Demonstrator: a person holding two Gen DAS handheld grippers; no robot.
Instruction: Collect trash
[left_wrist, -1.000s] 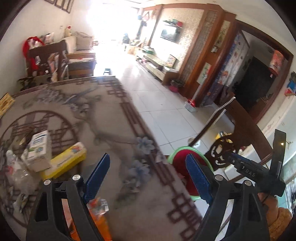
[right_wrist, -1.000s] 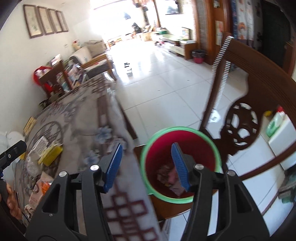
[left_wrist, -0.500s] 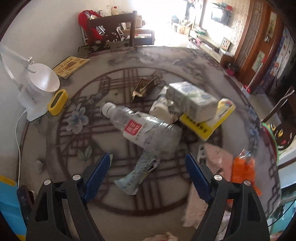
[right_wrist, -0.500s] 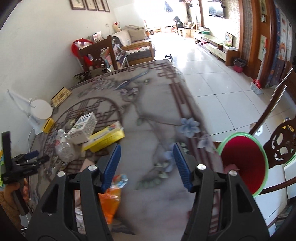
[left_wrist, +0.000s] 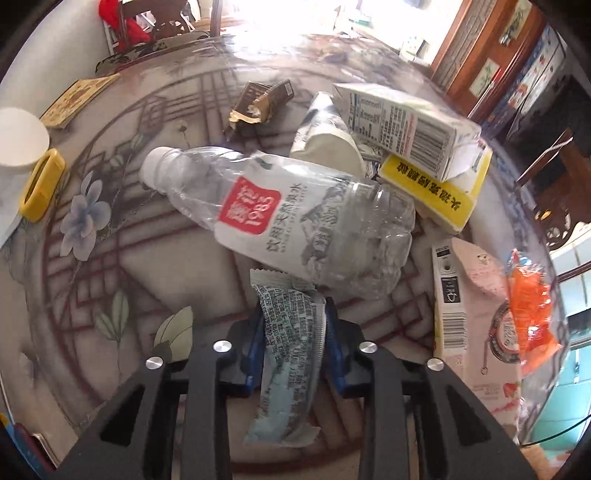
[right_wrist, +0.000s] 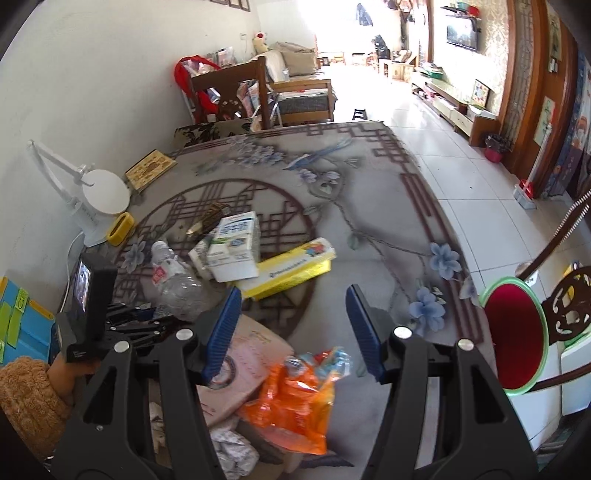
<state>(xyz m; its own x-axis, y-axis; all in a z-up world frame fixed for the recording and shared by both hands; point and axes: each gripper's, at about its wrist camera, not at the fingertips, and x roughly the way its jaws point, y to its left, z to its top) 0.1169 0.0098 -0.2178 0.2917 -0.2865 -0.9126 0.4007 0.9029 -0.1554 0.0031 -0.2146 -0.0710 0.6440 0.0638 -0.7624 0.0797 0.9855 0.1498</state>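
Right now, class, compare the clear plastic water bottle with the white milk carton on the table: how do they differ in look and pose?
The clear plastic water bottle is see-through, rounded and crumpled, while the white milk carton is opaque and box-shaped. The bottle lies straight on the patterned tablecloth; the carton rests on top of a yellow box. The bottle wears a red label; the carton shows a barcode. Both lie on their sides, ungripped.

Trash litters the patterned table (right_wrist: 369, 206) — a crushed clear bottle (left_wrist: 295, 218) on its side, a milk carton (left_wrist: 410, 129), an orange wrapper (right_wrist: 295, 402). A grey printed wrapper (left_wrist: 291, 339) sits pinched between blue pads (left_wrist: 255, 347).
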